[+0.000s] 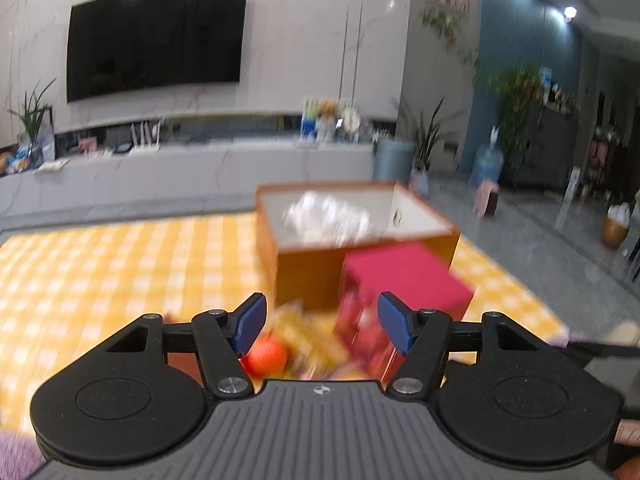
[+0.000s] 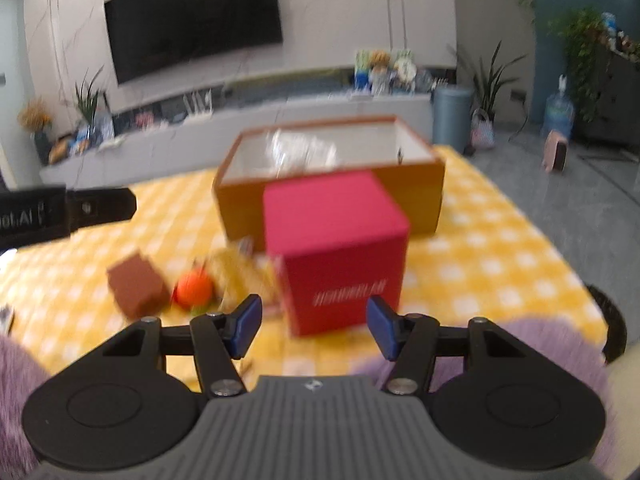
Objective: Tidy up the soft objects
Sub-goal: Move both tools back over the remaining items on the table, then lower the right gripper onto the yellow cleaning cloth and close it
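Left wrist view
- My left gripper (image 1: 322, 322): jaws wide apart, nothing between the blue pads; I judge it is kept open to be ready for a pick.
- Wooden box (image 1: 296, 270): sits open-topped on the yellow checked cloth (image 1: 100, 272); I take it as the landmark and likely the collecting bin.
- White crinkly item (image 1: 326, 216): inside the wooden box, too blurred to name; it looks already sorted.
- Red box (image 1: 404, 276): touching or just in front of the wooden box, on its right half.
- Orange ball (image 1: 266, 356): in front of the wooden box, beside a yellowish packet (image 1: 296, 332); both lie loose, so I judge them still to be sorted.

Right wrist view
- My right gripper (image 2: 314, 326): jaws open at a middling width, empty; it points at the red box (image 2: 336, 248).
- Wooden box (image 2: 416, 188): behind the red box, white item (image 2: 304, 146) inside.
- Orange ball (image 2: 194, 288): in front of the wooden box, left of the red box, apart from it.
- Yellowish packet (image 2: 240, 270): between ball and red box, seemingly against the box face.
- Brown block (image 2: 138, 286): furthest left of the wooden box's front, beside the ball.
- Left gripper's arm (image 2: 68, 210): enters from the left, level with the wooden box.
- Purple fuzzy fabric (image 2: 520, 344): nearest me, well in front of the wooden box; whether it is a task item I cannot tell.
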A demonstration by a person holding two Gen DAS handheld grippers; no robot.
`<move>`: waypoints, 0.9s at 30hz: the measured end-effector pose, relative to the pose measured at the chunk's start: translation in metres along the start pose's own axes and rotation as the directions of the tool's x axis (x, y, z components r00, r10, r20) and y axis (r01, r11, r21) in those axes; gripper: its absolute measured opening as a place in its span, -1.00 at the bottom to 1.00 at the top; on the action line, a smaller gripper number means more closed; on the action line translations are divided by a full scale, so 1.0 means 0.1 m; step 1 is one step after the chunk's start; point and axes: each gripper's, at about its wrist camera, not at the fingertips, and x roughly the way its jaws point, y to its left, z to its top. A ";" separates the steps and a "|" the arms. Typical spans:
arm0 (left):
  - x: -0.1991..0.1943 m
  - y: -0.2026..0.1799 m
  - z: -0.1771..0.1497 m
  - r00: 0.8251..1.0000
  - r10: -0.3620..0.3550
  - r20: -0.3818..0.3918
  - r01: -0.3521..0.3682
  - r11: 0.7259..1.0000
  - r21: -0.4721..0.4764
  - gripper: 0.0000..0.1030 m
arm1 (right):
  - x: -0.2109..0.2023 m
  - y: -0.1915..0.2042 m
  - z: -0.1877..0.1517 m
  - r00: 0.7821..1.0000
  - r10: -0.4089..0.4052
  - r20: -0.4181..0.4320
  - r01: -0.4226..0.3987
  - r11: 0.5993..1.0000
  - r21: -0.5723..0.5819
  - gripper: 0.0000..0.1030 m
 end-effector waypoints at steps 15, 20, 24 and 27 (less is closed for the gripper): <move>-0.01 0.33 -0.84 0.978 0.075 -0.192 -0.088 0.994 -0.064 0.41 | 0.21 0.23 -0.31 0.995 0.024 -0.094 -0.036 0.991 -0.127 0.14; 0.03 0.39 -0.91 0.973 0.064 -0.220 -0.083 0.993 -0.078 0.37 | 0.31 0.29 -0.36 0.992 0.027 -0.122 -0.045 0.988 -0.145 0.14; 0.09 0.42 -0.93 0.971 0.066 -0.231 -0.089 0.992 -0.090 0.37 | 0.39 0.35 -0.38 0.990 0.028 -0.138 -0.051 0.985 -0.166 0.14; 0.15 0.47 -0.96 0.967 0.062 -0.248 -0.091 0.990 -0.107 0.37 | 0.44 0.39 -0.39 0.988 0.037 -0.149 -0.063 0.982 -0.178 0.13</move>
